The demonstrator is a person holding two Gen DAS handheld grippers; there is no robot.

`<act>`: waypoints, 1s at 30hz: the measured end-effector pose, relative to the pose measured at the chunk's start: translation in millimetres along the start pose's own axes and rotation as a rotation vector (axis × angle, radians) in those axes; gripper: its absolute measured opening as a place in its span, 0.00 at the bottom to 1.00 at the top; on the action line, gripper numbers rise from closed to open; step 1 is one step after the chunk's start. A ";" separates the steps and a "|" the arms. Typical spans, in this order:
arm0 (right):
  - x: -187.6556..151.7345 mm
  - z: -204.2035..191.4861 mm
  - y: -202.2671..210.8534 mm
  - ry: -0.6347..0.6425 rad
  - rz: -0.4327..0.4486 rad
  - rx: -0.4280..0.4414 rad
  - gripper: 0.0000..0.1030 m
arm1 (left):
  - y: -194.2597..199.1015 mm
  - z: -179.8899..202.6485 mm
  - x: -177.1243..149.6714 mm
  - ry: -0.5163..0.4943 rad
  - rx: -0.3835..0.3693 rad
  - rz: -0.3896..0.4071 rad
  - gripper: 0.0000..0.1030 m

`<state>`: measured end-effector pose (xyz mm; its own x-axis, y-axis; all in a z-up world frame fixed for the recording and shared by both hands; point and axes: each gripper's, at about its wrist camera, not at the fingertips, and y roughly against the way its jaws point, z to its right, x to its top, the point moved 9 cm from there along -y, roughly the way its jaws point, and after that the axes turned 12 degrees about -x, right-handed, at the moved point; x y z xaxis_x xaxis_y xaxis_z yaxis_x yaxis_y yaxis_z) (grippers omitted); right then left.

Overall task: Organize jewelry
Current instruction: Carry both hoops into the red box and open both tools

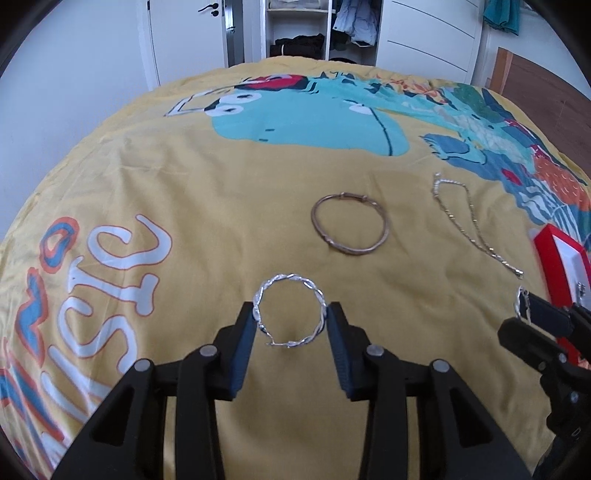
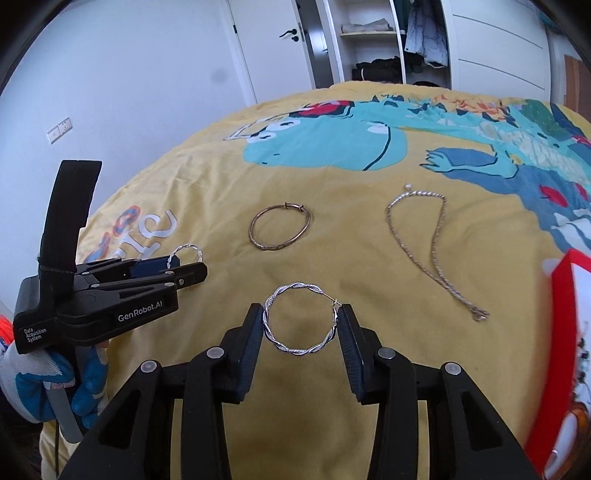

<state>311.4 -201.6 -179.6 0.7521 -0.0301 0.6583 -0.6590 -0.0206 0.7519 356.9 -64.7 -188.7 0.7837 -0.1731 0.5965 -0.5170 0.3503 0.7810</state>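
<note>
My left gripper [image 1: 291, 314] is shut on a twisted silver hoop earring [image 1: 291, 284], its fingers touching the hoop's two sides. My right gripper [image 2: 301, 319] is shut on a matching silver hoop earring [image 2: 301, 286] the same way. Both hoops are held just above the yellow bedspread [image 1: 221, 206]. Each gripper shows in the other's view: the right one [image 1: 532, 314] at the right edge, the left one [image 2: 181, 266] at the left. A bronze bangle [image 1: 350, 228] [image 2: 279, 228] and a silver chain necklace [image 1: 476, 229] [image 2: 432, 251] lie beyond them on the bed.
A red jewelry box [image 1: 554, 251] [image 2: 565, 280] with a white lining lies open at the right edge of the bed. The bedspread has a large blue cartoon print [image 1: 314, 114]. A white door and an open wardrobe [image 1: 295, 29] stand behind the bed.
</note>
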 end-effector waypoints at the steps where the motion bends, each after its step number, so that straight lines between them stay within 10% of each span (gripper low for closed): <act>1: 0.5 3.2 10.4 -0.001 0.008 -0.009 0.39 | 8.5 5.7 0.7 -0.004 -0.002 0.006 0.35; 14: -5.2 116.8 115.0 -0.053 0.085 -0.155 0.39 | 67.2 138.4 25.5 -0.123 -0.118 0.056 0.35; 30: -19.0 306.8 93.2 -0.132 0.025 -0.299 0.39 | -19.6 336.4 24.7 -0.263 -0.305 -0.057 0.35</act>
<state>232.9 -509.5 -132.9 0.7148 -0.1568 0.6815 -0.6309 0.2759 0.7252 270.6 -385.5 -126.9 0.6730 -0.4154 0.6120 -0.3190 0.5834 0.7469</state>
